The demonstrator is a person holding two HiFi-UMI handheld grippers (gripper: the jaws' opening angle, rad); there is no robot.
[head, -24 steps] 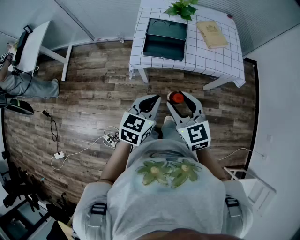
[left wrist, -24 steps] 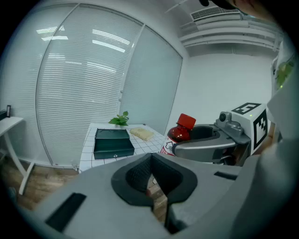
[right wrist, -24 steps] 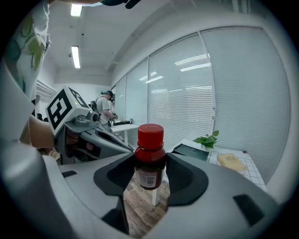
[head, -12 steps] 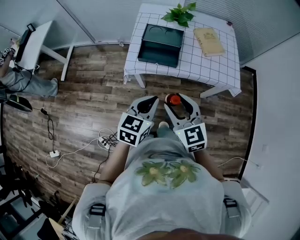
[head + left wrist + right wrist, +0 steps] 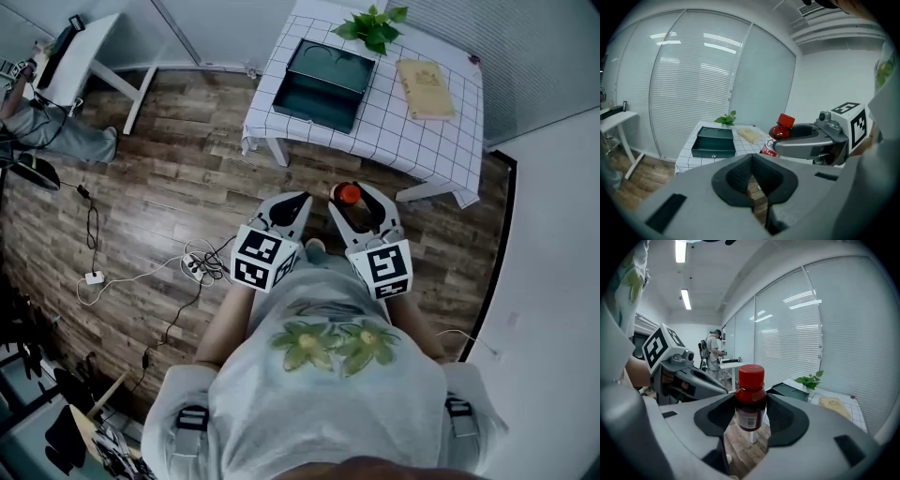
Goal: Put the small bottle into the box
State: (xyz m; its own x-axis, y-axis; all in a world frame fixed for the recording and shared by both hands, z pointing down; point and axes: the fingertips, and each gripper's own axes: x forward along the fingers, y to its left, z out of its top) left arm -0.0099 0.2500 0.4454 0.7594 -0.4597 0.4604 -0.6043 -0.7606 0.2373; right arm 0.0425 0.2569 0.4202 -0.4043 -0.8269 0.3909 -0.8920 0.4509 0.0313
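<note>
A small dark-red bottle (image 5: 750,401) with a red cap is held upright between the jaws of my right gripper (image 5: 751,420), which is shut on it. In the head view the bottle's red cap (image 5: 349,194) shows at the right gripper's (image 5: 357,200) tip, over the wooden floor short of the table. My left gripper (image 5: 292,206) hangs beside it, shut and empty; its own view shows its jaws (image 5: 751,183) closed together. The dark green open box (image 5: 324,73) lies on the white checked table (image 5: 412,122) ahead, also seen as the box (image 5: 714,141) and the box (image 5: 790,391).
A leafy green plant (image 5: 372,24) stands behind the box and a tan book (image 5: 425,76) lies to its right. A white desk (image 5: 89,47) with a person (image 5: 52,131) is at the far left. Cables and a power strip (image 5: 197,268) lie on the floor.
The table with the box has shifted a little in the head view as I moved along the floor; both grippers keep their pose, the bottle still gripped.
</note>
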